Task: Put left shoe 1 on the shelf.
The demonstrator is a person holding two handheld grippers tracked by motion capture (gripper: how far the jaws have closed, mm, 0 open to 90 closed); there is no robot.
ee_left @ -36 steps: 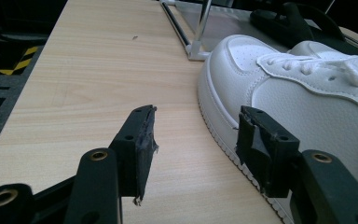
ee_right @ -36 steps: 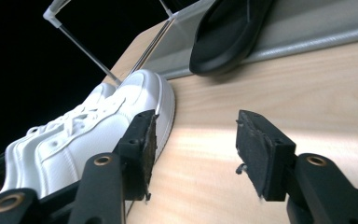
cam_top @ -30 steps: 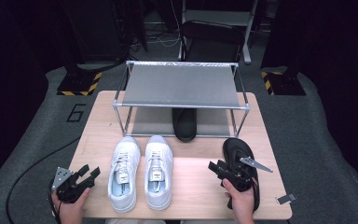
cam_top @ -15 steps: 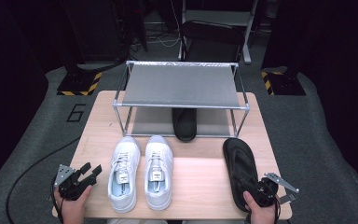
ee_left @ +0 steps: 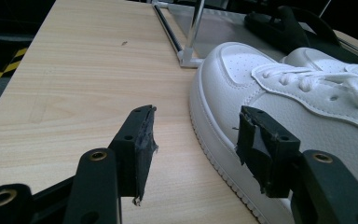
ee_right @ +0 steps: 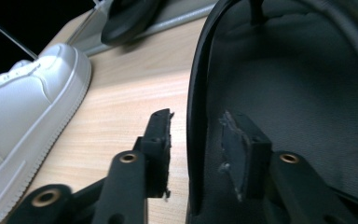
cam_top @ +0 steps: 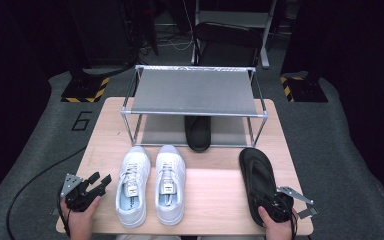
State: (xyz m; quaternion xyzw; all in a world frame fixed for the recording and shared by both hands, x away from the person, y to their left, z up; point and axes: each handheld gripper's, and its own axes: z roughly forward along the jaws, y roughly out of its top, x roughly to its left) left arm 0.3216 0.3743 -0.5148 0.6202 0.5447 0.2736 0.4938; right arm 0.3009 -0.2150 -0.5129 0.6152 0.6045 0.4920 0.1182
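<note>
At the near right edge of the wooden table (cam_top: 215,190), the right gripper (cam_top: 276,206) sits at the heel of a black flip-flop (cam_top: 256,175) that lies flat with its toe pointing away from the person. In the right gripper view, the rim of the flip-flop (ee_right: 279,93) stands between the two black jaws, one jaw outside on the wood and one jaw inside on the footbed. The jaws have just been closing, but a thin gap shows on the outer side, so they are not pinching it yet. At the near left, the left gripper (cam_top: 96,183) rests with its jaws spread apart and nothing between them, just beside the left white sneaker (cam_top: 131,184). The right white sneaker (cam_top: 170,182) lies next to it, side by side. Farther back stands a metal shoe rack (cam_top: 195,92) with a grey shelf on top. A second black flip-flop (cam_top: 198,132) lies under it, its end sticking out toward the person.
</note>
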